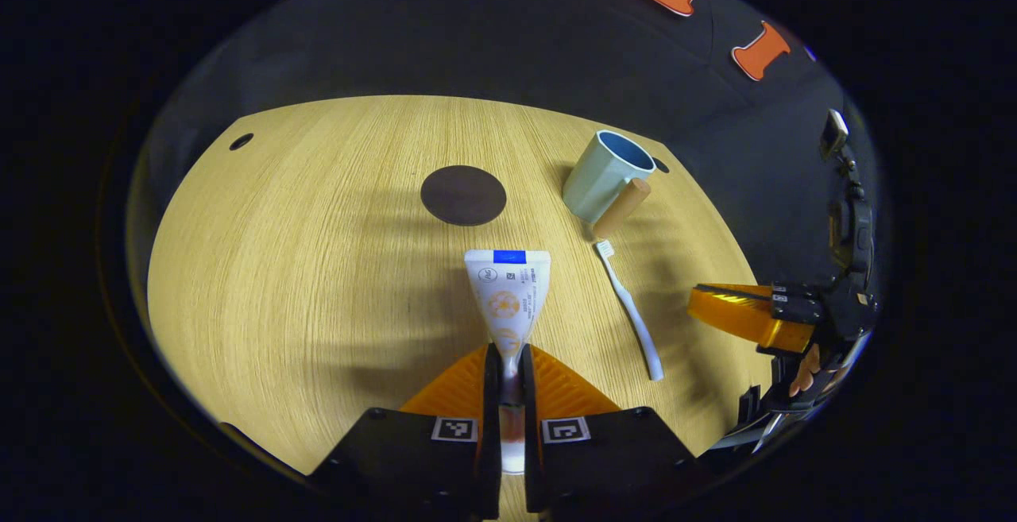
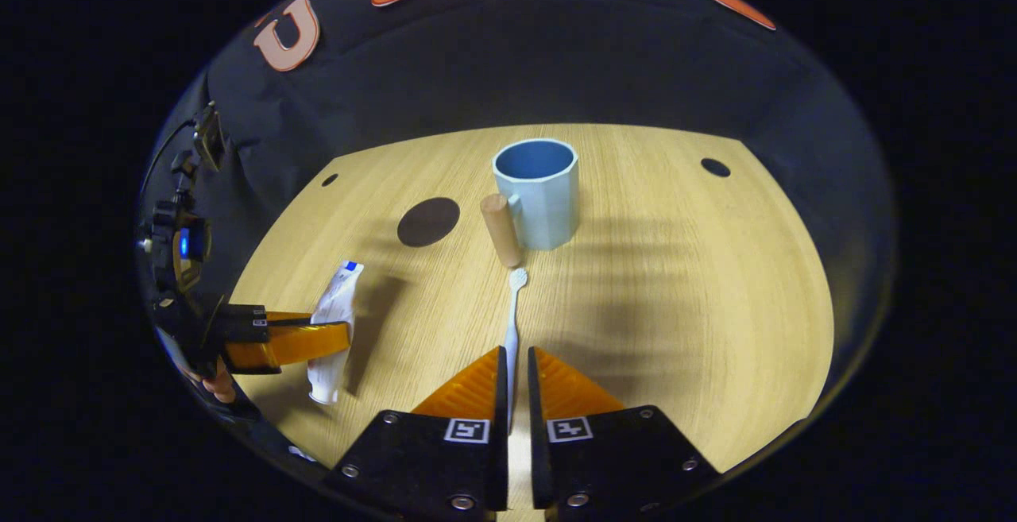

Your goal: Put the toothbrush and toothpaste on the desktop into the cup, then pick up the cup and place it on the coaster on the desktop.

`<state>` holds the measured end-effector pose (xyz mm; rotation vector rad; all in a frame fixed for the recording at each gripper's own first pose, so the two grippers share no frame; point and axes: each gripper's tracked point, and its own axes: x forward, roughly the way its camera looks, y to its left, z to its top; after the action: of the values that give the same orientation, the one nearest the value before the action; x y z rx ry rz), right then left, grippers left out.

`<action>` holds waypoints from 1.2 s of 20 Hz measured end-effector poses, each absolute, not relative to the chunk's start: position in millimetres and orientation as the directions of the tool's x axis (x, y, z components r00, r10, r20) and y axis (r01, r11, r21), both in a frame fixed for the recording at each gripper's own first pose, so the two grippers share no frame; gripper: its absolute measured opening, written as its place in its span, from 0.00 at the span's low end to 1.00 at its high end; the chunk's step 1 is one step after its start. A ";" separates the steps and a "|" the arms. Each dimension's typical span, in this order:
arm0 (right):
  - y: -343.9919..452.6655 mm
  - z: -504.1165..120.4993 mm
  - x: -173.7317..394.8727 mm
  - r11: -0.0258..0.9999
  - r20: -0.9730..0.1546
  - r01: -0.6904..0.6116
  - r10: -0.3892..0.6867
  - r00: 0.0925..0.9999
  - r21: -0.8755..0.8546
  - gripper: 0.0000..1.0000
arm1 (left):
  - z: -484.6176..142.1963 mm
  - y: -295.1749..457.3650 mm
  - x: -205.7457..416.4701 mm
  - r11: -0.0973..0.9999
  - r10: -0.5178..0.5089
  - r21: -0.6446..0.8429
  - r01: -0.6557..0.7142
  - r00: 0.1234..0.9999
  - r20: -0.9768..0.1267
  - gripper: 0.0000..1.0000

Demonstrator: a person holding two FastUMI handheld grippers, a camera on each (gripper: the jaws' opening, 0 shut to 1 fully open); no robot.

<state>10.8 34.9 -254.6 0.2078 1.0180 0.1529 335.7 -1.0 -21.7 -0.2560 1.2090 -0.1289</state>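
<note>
My left gripper (image 1: 508, 363) is shut on the white toothpaste tube (image 1: 508, 291), near its cap end, and the flat crimped end points away from me. The right gripper view has the tube (image 2: 335, 307) tilted above the desk in the left gripper (image 2: 306, 343). The pale blue cup (image 1: 608, 176) with a wooden handle stands upright at the back right. The white toothbrush (image 1: 632, 311) lies flat in front of it. My right gripper (image 2: 516, 367) is shut, with the toothbrush (image 2: 515, 307) seen through the slit between its fingers. The right gripper (image 1: 715, 307) hangs apart from the brush.
A dark round coaster (image 1: 463, 195) lies on the wooden desk (image 1: 302, 268), left of the cup; the coaster (image 2: 428, 222) also appears beside the cup (image 2: 540, 192). Small holes sit near the desk's back corners. A hand (image 1: 802, 379) holds the right gripper.
</note>
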 end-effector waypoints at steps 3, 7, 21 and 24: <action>44.1 -274.2 13.9 0.968 -0.849 -0.038 0.236 0.473 0.247 0.28 | -24.4 -2.6 334.6 0.966 -0.228 -0.257 -0.038 0.350 -0.909 0.16; 61.6 -281.4 15.4 0.966 -0.863 -0.069 0.252 0.439 0.248 0.47 | -25.7 -2.4 333.9 0.966 -0.223 -0.255 -0.047 0.351 -0.909 0.16; 69.0 -307.6 20.8 0.990 -0.915 -0.124 0.112 0.388 0.069 0.08 | -20.1 -1.1 329.5 0.961 -0.210 -0.259 -0.097 0.353 -0.912 0.16; 82.2 -308.6 13.7 0.981 -0.910 -0.123 0.186 0.371 0.150 0.05 | -17.6 1.3 330.1 0.960 -0.214 -0.263 -0.093 0.359 -0.909 0.16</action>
<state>13.7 82.2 -308.6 0.0601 1.1739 0.1982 330.1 1.3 -17.6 -0.2903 1.2063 -0.0797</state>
